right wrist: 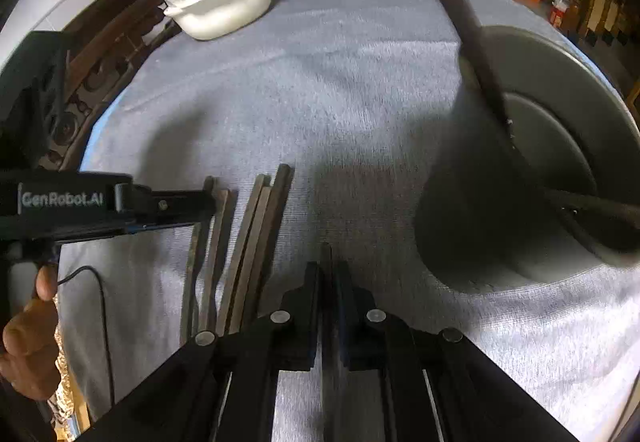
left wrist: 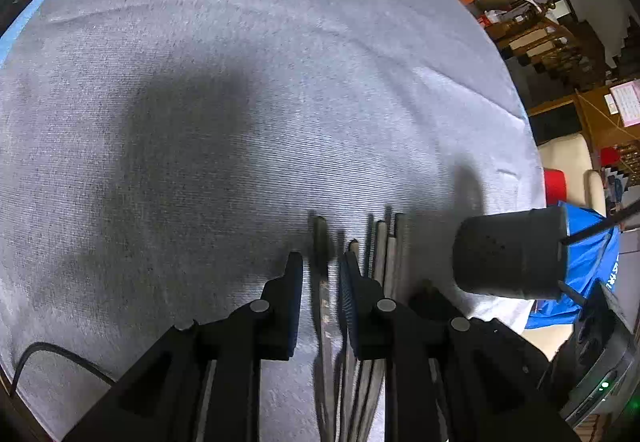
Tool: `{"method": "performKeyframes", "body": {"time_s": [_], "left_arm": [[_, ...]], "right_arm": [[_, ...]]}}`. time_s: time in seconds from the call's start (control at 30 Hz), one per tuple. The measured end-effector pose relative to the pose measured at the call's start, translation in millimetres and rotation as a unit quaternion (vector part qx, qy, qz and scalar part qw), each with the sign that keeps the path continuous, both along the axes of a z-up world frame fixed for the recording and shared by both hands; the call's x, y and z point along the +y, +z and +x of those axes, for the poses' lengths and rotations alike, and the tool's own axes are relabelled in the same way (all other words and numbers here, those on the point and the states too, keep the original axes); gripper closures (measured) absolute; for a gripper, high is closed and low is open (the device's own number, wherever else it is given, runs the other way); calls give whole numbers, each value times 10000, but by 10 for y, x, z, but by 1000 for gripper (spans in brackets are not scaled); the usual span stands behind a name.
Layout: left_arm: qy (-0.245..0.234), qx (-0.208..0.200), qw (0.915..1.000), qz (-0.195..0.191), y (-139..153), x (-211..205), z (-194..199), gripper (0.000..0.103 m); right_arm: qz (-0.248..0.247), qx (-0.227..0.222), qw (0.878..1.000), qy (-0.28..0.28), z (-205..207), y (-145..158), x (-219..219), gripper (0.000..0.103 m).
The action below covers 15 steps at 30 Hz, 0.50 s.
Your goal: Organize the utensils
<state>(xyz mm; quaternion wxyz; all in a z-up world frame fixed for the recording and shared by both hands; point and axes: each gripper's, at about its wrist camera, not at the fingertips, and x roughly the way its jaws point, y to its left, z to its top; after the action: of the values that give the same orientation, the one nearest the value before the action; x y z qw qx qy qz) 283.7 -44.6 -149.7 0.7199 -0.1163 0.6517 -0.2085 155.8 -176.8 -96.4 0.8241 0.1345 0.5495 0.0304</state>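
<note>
Several dark chopsticks [left wrist: 390, 250] lie side by side on the grey cloth, seen in the right wrist view as a bundle [right wrist: 248, 234]. My left gripper [left wrist: 322, 262] stands over them, open, with one chopstick [left wrist: 320, 238] between its jaws and a gap on each side. From the right wrist view the left gripper [right wrist: 208, 198] comes in from the left edge. My right gripper [right wrist: 330, 270] is shut on a single chopstick [right wrist: 327, 254], just left of the dark round holder [right wrist: 452, 210]. A few chopsticks [right wrist: 472, 26] lean inside the holder [left wrist: 508, 254].
A white bowl covered in clear plastic [right wrist: 224, 6] stands at the far end of the cloth-covered table [left wrist: 200, 82]. A hand [right wrist: 28, 334] and a thin black cable [right wrist: 104, 314] are at the left. Furniture and clutter stand beyond the table's right edge.
</note>
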Motion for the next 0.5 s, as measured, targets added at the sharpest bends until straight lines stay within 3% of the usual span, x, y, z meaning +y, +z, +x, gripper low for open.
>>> {"method": "performKeyframes", "body": {"time_s": [0.13, 0.23, 0.5], "left_arm": [[1, -21, 9999, -121, -5, 17, 33, 84], [-39, -95, 9999, -82, -14, 13, 36, 95], [-40, -477, 9985, -249, 149, 51, -62, 96]], "right_arm": [[56, 9, 9999, -123, 48, -3, -20, 92], [230, 5, 9995, -218, 50, -13, -76, 93], [308, -360, 9985, -284, -142, 114, -100, 96]]}}
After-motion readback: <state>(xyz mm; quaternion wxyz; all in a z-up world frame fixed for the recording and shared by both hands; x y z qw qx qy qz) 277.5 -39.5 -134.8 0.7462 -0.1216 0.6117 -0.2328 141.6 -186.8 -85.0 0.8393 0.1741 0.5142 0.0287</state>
